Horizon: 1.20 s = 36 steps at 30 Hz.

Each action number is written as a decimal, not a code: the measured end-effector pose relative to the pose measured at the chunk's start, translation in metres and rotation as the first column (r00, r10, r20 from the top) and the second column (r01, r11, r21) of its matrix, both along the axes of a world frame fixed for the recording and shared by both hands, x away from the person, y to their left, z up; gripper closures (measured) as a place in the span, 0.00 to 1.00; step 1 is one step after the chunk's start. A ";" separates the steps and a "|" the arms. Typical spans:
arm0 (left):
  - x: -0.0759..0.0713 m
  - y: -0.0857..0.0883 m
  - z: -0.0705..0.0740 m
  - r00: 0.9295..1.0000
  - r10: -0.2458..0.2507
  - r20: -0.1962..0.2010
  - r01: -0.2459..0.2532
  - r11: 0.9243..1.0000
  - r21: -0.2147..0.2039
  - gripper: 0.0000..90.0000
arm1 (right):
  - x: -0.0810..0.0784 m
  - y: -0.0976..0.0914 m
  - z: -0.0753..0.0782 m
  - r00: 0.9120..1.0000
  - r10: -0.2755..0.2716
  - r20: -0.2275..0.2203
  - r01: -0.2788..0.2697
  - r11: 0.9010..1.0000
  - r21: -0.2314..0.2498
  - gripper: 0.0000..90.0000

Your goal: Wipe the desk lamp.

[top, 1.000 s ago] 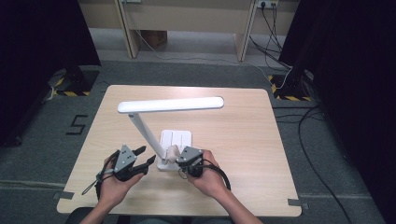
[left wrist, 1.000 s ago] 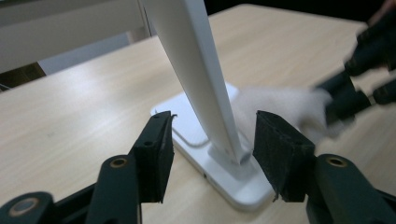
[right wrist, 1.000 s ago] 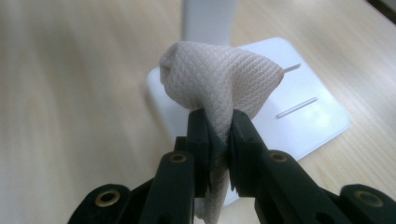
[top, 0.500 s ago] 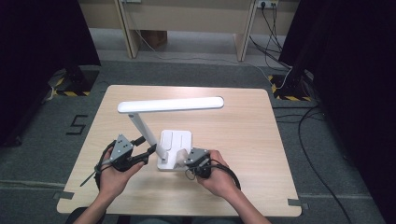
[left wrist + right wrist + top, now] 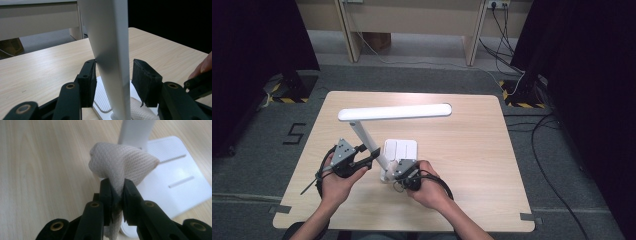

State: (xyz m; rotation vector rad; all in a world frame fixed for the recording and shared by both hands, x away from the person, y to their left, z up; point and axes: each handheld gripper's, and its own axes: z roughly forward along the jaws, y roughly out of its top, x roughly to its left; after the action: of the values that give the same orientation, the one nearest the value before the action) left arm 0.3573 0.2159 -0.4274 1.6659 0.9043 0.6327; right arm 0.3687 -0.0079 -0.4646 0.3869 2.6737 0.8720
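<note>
A white desk lamp stands on the wooden table (image 5: 472,150), with a long head (image 5: 394,112), a slanted stem (image 5: 364,137) and a flat base (image 5: 402,149). My left gripper (image 5: 371,156) reaches in from the left, and its jaws have just been closing with the stem (image 5: 110,37) between them. One pad sits against the stem and the other stands a little off it. My right gripper (image 5: 117,185) is shut on a white woven cloth (image 5: 122,162), held at the foot of the stem over the base (image 5: 175,182). That cloth (image 5: 137,111) also peeks in below the left jaws.
Cables trail from both grippers across the near part of the table. A person's hands and forearms come in from the front edge. Behind the table, on the grey floor, stand a pale desk frame (image 5: 412,20) and dark curtains (image 5: 582,75) at both sides.
My left gripper has lifted toward the lamp's stem and narrowed its jaws around it. The right gripper drifted right, then came back left to the foot of the stem with the cloth.
</note>
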 end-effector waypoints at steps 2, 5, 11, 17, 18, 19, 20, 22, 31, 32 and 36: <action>0.000 0.000 0.000 1.000 0.004 -0.001 -0.004 1.000 0.005 0.60 | 0.000 0.003 -0.001 1.000 0.002 -0.002 -0.002 1.000 0.007 0.89; 0.002 0.000 0.001 1.000 0.008 -0.003 -0.008 1.000 0.003 0.65 | -0.001 0.014 -0.005 1.000 -0.002 -0.027 0.003 1.000 0.029 0.89; 0.003 -0.001 0.002 1.000 0.015 -0.002 -0.015 1.000 -0.012 0.62 | 0.003 0.020 -0.009 0.999 0.025 -0.033 -0.024 0.999 0.038 0.89; 0.005 -0.003 0.002 1.000 0.024 -0.007 -0.024 0.999 -0.030 0.61 | 0.004 0.022 -0.009 0.997 0.021 -0.069 -0.016 0.998 0.064 0.89; 0.005 -0.004 0.003 1.000 0.029 -0.006 -0.029 0.999 -0.029 0.63 | 0.004 0.022 -0.011 0.996 0.010 -0.090 -0.004 0.998 0.064 0.89; 0.005 -0.004 0.003 0.999 0.033 -0.008 -0.033 0.999 -0.021 0.64 | 0.006 0.022 -0.011 0.996 0.021 -0.084 -0.016 0.998 0.062 0.89; 0.005 -0.004 0.003 0.999 0.039 -0.009 -0.039 0.999 -0.015 0.66 | 0.007 0.022 -0.012 0.997 0.022 -0.078 -0.017 0.998 0.057 0.89; 0.006 -0.004 0.003 0.999 0.042 -0.012 -0.043 0.999 -0.023 0.67 | 0.009 0.022 -0.014 0.995 0.008 -0.100 -0.002 0.998 0.059 0.89; 0.005 -0.006 0.005 0.998 0.061 -0.020 -0.061 0.998 -0.008 0.69 | 0.011 0.021 -0.015 0.976 -0.097 -0.193 0.113 0.991 0.075 0.91; 0.005 -0.007 0.005 0.998 0.061 -0.020 -0.061 0.998 -0.007 0.69 | 0.011 0.021 -0.014 0.975 -0.098 -0.200 0.114 0.991 0.069 0.91; 0.005 -0.007 0.005 0.998 0.066 -0.020 -0.066 0.998 -0.002 0.69 | 0.013 0.017 -0.013 0.971 -0.123 -0.204 0.136 0.989 0.051 0.91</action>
State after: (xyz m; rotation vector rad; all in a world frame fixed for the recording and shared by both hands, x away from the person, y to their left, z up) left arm 0.3619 0.2089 -0.4220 1.6479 0.9777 0.6606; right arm 0.3813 0.0095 -0.4775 0.6916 2.7672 0.9254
